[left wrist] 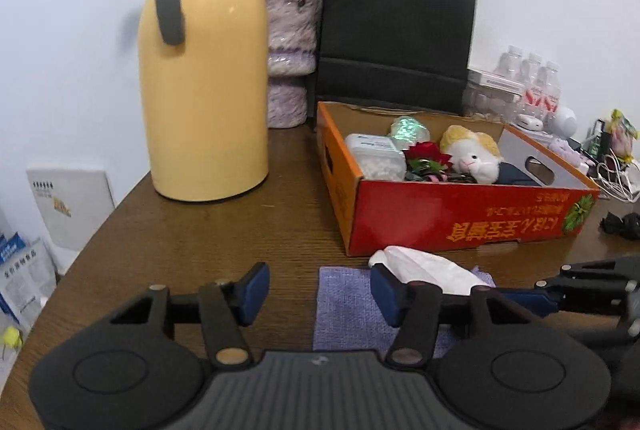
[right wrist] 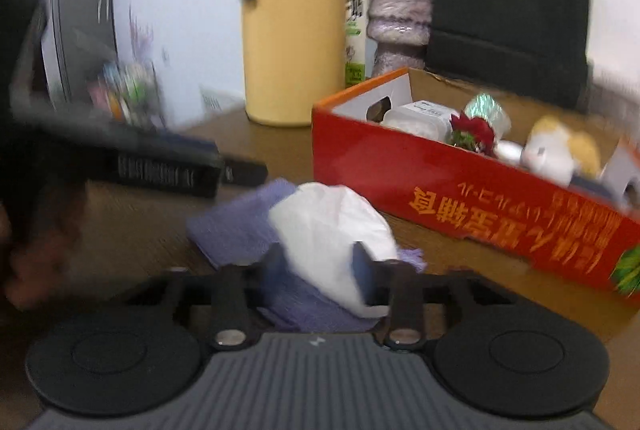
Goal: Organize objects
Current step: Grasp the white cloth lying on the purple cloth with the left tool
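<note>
Where it lies crumpled, white tissue (right wrist: pixel 332 226) tops purple cloth (right wrist: pixel 232 226).

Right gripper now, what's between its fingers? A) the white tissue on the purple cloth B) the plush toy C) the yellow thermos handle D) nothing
A: the right gripper has its fingers closed on the white tissue, which lies on the purple cloth in front of the red box.

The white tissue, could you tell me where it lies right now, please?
The white tissue lies on the purple cloth on the wooden table, just in front of the red box; the right tongs are shut on it.
</note>
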A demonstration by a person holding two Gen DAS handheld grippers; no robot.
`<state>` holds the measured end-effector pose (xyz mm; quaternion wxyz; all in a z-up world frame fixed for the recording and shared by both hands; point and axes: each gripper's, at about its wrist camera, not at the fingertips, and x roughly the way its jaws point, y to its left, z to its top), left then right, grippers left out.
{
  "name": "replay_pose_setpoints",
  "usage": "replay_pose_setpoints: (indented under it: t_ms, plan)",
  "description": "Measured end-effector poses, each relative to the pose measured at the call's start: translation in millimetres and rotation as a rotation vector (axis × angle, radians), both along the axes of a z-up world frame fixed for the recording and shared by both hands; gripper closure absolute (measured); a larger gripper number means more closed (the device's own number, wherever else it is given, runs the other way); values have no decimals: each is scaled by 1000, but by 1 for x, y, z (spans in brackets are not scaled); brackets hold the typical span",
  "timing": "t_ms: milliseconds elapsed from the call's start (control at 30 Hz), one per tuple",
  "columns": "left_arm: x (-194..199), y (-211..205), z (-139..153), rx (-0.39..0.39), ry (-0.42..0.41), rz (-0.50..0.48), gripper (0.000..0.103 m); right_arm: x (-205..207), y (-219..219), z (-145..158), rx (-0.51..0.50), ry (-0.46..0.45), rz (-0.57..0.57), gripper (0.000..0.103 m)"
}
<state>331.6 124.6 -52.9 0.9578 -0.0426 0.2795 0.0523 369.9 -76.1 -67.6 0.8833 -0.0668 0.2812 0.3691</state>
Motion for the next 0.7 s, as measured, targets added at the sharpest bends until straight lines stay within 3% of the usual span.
replay_pose_setpoints:
  t_ms: [167,233,267,333,433,500,633,700]
  plan:
    - [-26,-14,18,-30,-58,-21,47,-11,-38,27,155,-17,-85,93]
    - [-43,-26,25,-41,-68,-55,46,-20,-71,36,313,80,-89,93]
    - [-56,-33,28,-39,-82,-87,40,-27,-89,38,391,129,-84,93]
    - [-79,-48,30,-18,-100,-117,30,-43,-118,35,482,201,-90,93]
    - [-105,-68,26,-14,-78,-180,29,-68,-155,17,580,364,-93,93]
    - [-110,-83,19,-16,-54,-233,29,-85,-170,2,535,421,-146,93]
    - [-103,-118,5,-1,12,-273,31,-108,-187,-6,234,229,-489,92]
    - [-102,-133,1,32,19,-293,31,-120,-191,-3,240,183,-510,90]
